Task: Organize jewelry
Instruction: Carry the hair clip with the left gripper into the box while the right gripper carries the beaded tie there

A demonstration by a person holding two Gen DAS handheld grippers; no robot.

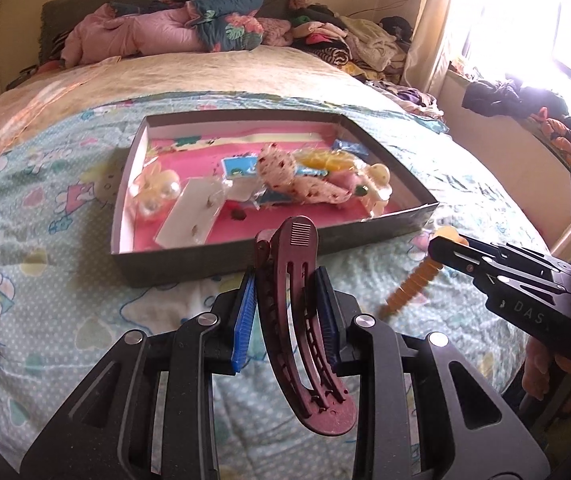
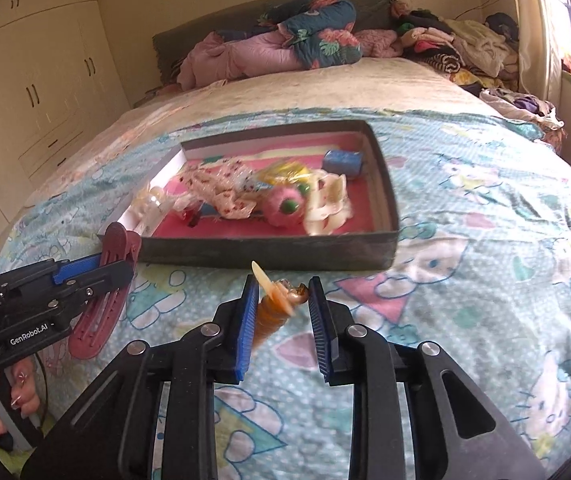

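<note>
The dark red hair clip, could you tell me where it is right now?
The dark red hair clip is clamped in the left gripper, just in front of the tray's near wall.

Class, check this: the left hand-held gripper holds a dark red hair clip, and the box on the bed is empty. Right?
Not quite. The left wrist view shows the box holds hair accessories. The left hand-held gripper does hold the hair clip.

Maroon hair clip [image 1: 297,316] clamped upright in left tongs [image 1: 287,312], before jewelry tray [image 1: 221,258]

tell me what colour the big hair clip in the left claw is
Dark maroon red; the hair clip shows best in the left wrist view, clamped in the left claw.
</note>
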